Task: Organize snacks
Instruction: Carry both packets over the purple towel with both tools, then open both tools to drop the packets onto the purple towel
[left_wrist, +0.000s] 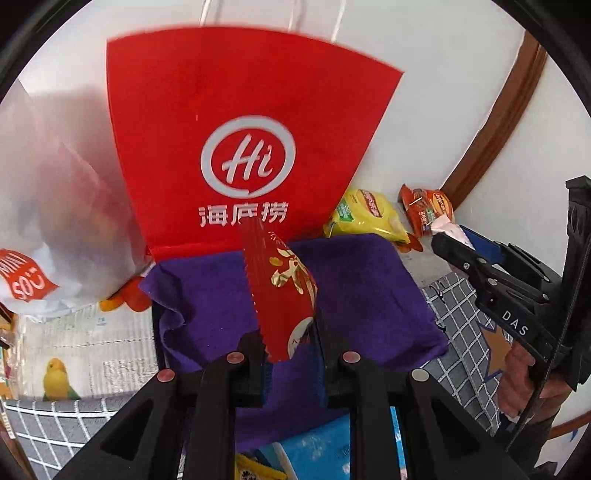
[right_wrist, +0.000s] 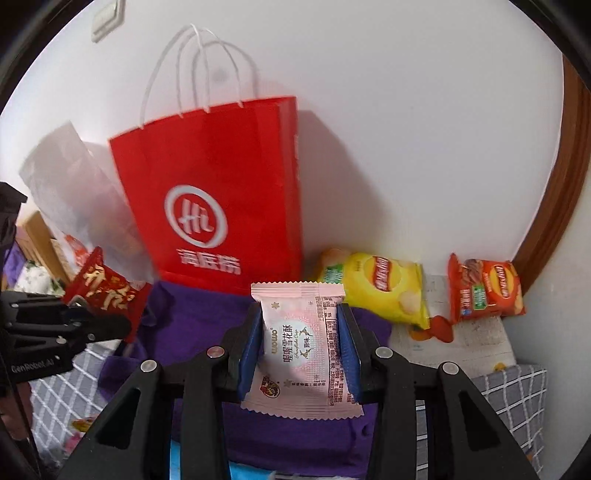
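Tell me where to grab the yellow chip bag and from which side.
Pinch the yellow chip bag across its puffed middle, coming from above and in front. It lies flat against the wall, the red paper bag close on its left, so back and left approaches look blocked.

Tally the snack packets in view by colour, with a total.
Red packet, in the left hand-held gripper: 1
Pink packet, in the right hand-held gripper: 1
Yellow chip bag: 1
Orange chip bag: 1
Total: 4
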